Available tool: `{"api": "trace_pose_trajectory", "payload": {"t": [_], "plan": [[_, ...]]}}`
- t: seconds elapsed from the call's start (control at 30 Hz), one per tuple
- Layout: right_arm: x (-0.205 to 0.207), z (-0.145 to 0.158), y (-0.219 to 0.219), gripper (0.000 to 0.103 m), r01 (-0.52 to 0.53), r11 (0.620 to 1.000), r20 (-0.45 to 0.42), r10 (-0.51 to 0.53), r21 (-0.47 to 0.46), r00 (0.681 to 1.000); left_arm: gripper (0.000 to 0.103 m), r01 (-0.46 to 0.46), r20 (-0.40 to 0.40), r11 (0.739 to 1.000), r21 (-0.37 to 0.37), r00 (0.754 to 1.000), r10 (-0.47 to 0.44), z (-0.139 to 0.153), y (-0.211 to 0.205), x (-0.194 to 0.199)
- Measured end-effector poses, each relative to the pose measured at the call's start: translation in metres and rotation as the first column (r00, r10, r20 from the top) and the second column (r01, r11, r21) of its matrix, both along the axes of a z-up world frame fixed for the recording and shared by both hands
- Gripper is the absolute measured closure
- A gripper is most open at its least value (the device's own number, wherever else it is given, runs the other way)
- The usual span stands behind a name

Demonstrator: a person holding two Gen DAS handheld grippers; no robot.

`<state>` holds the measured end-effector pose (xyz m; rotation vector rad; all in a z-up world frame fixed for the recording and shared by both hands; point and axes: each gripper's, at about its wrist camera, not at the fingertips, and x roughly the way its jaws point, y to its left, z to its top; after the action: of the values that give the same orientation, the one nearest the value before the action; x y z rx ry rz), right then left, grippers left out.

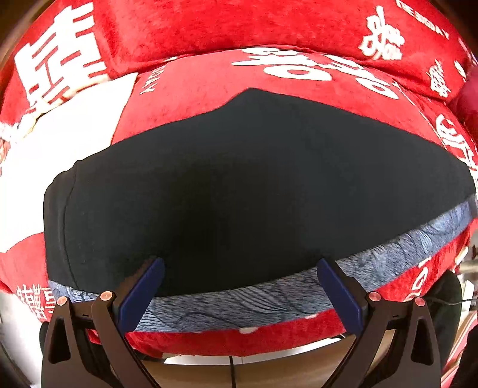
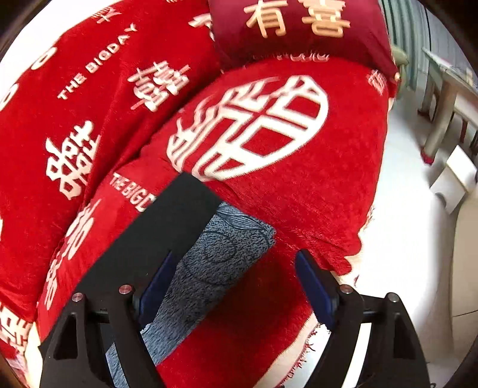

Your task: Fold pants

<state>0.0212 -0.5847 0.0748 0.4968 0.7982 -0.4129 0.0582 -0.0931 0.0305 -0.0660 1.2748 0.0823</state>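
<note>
Dark navy pants (image 1: 239,185) lie flat and folded across a red seat cover with white characters. A blue-grey patterned band (image 1: 388,256) runs along their near edge. My left gripper (image 1: 239,265) hangs open just above that near edge, nothing between its blue pads. In the right wrist view one end of the dark pants (image 2: 167,221) shows with the blue-grey patterned fabric (image 2: 215,256) beside it. My right gripper (image 2: 236,259) is open above that end, its left fingertip over the dark cloth, its right one over the red cover, gripping nothing.
The red cover (image 2: 298,191) drapes a cushioned sofa seat and backrest (image 1: 209,27). A dark red pillow (image 2: 298,29) sits at the back. White floor (image 2: 418,253), a white box (image 2: 454,179) and table legs (image 2: 439,119) lie off the seat's right edge.
</note>
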Motion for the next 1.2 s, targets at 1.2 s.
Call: {"api": "trace_pose_trajectory", "payload": {"t": [1.2], "plan": [[0.06,-0.012,0.345,0.004,-0.753,0.644,-0.216,0.723,-0.131,0.656,0.001,-0.417,0.019,0.908,-0.042,0.908,0.418,0.002,0.168,0.007]]}}
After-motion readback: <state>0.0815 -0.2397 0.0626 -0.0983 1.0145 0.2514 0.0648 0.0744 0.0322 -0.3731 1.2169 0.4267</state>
